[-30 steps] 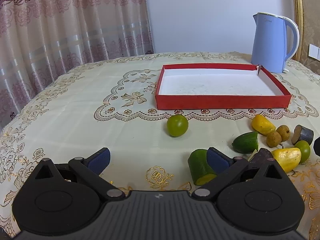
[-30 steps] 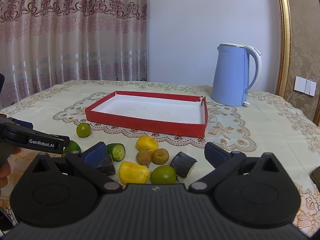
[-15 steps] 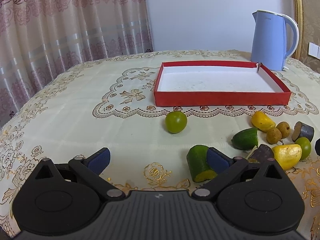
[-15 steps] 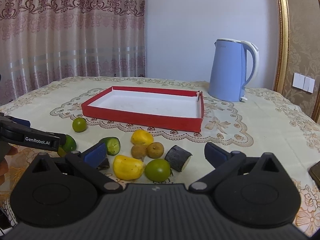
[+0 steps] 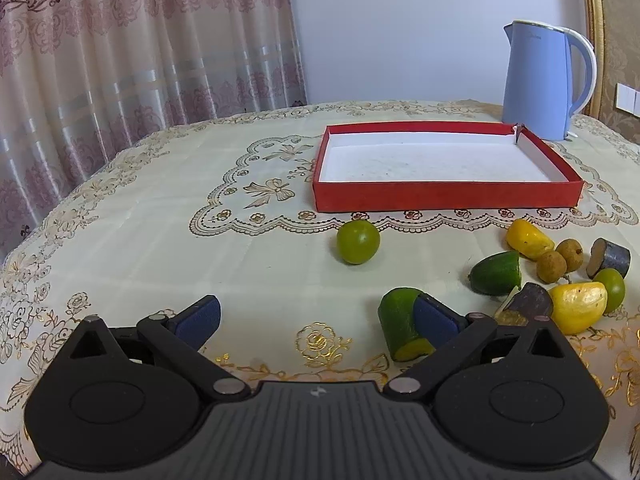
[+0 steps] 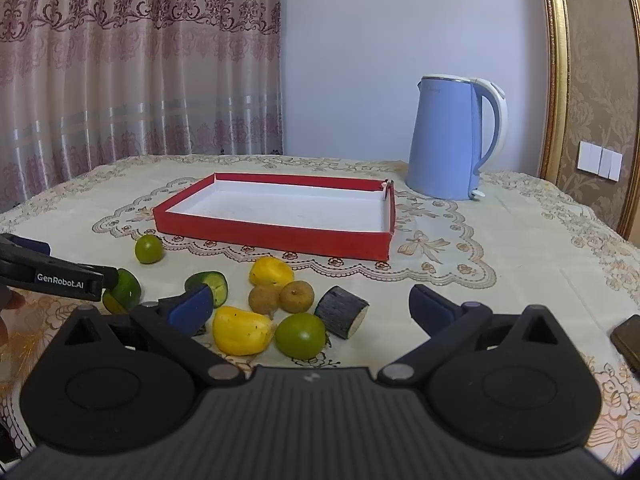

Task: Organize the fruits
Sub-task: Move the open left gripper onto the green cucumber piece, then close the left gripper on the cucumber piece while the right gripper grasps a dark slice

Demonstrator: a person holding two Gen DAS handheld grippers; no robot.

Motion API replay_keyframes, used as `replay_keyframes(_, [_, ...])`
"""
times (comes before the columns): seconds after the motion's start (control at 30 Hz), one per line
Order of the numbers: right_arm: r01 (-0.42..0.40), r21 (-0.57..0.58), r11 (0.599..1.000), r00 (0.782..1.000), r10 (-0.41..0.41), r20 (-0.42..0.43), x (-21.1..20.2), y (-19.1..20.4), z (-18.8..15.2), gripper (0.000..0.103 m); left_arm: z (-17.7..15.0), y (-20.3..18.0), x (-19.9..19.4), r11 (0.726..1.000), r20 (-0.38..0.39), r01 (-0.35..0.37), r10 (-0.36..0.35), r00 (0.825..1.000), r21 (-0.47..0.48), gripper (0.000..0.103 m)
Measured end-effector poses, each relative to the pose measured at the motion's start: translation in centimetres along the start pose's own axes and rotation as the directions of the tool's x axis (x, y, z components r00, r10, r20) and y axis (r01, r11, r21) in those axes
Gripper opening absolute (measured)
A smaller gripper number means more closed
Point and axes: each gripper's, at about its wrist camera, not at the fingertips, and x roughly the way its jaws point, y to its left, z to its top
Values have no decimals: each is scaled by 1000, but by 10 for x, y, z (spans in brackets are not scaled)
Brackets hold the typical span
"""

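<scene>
My left gripper (image 5: pixel 318 320) is open and low over the tablecloth. A green chunk with a yellow cut face (image 5: pixel 400 324) lies just inside its right finger (image 5: pixel 436 320). A round green lime (image 5: pixel 357 242) sits ahead, in front of the empty red tray (image 5: pixel 444 196). My right gripper (image 6: pixel 312 306) is open too. Just ahead of it lie a yellow piece (image 6: pixel 242 330), a green lime (image 6: pixel 300 336), a dark cut cylinder (image 6: pixel 342 312) and two longans (image 6: pixel 280 297). The left gripper's finger (image 6: pixel 60 276) touches the green chunk (image 6: pixel 122 290).
A blue kettle (image 6: pixel 452 140) stands behind the tray's right corner. Another yellow piece (image 6: pixel 272 272), a green cucumber-like end (image 6: pixel 212 282) and a dark piece (image 5: pixel 528 304) lie in the cluster. A phone (image 6: pixel 628 338) rests at the right edge. Curtains hang behind the round table.
The right wrist view has slid a little to the left, so the right gripper shifted slightly right. The left gripper has barely moved. Both stay open and no fruit has moved.
</scene>
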Motion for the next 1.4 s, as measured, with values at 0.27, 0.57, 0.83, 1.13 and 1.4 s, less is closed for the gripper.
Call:
replay_keyframes(0.27, [5, 3, 1000, 1000, -5, -6, 1, -1, -2, 103, -4, 16, -1, 996, 2, 85, -85, 996, -18, 103])
replay_keyframes(0.57, [6, -1, 1000, 1000, -6, -6, 0, -1, -5, 103, -1, -13, 1, 992, -14, 123, -123, 992, 41, 103])
replay_keyframes(0.83, [9, -4, 1000, 1000, -9, 0, -2, -3, -4, 103, 0, -23, 9, 995, -46, 89, -87, 995, 45, 103])
replay_keyframes(1.13, [9, -10, 1000, 1000, -9, -1, -4, -1, -5, 103, 0, -25, 13, 996, -44, 80, -78, 996, 41, 103])
replay_keyframes(1.4, [16, -6, 1000, 1000, -16, -7, -5, -2, -6, 103, 2, -28, 17, 996, -49, 75, -73, 996, 44, 103])
